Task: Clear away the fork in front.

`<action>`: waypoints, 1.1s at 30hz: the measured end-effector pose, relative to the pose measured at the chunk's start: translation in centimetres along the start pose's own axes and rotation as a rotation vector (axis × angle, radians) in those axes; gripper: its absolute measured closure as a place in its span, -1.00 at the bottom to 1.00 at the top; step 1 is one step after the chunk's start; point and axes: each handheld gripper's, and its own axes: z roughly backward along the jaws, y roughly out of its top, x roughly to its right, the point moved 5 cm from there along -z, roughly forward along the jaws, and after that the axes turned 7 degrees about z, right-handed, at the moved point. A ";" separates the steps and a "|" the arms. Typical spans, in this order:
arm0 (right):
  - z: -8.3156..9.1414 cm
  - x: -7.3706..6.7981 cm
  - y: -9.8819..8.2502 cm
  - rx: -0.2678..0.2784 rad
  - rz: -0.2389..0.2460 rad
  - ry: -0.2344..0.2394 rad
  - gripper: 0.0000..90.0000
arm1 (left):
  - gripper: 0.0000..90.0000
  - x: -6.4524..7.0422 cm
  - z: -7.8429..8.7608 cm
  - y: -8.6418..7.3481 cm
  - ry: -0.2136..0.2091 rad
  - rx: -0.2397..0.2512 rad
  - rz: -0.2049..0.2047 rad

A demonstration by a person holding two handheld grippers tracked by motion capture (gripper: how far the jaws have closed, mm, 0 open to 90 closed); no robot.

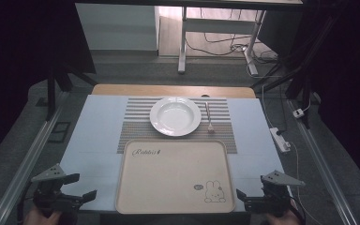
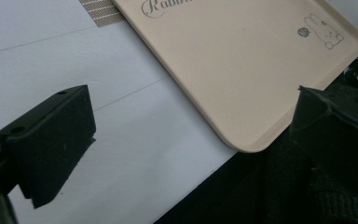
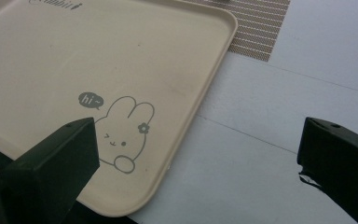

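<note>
While both tools wait released, the left tool (image 1: 77, 187) and right tool (image 1: 251, 198) flank the beige tray (image 1: 136, 187) at the worktop's near edge (plate (image 1: 175, 116) and fork (image 1: 209, 117) lie beyond); next, probably reaching forward to grasp one.

Beige tray (image 1: 168, 187) with rabbit print; white plate (image 1: 175, 116); brown-striped mat (image 1: 136, 126).
</note>
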 end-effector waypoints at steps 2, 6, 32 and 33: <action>0.0 0.0 0.0 -0.004 0.002 -0.002 -1.00 | -0.99 0.0 -0.1 0.0 0.007 -0.006 -0.004; -0.1 -0.2 0.0 -0.013 0.016 0.000 -1.00 | -0.99 0.0 -0.2 0.0 0.006 -0.012 -0.008; -0.4 -0.7 0.1 -0.036 0.074 -0.007 -1.00 | -0.97 0.0 -0.4 0.1 0.006 -0.031 -0.009; -0.4 -0.7 0.2 -0.034 0.083 -0.011 -1.00 | -0.97 0.0 -0.4 0.1 0.005 -0.031 -0.008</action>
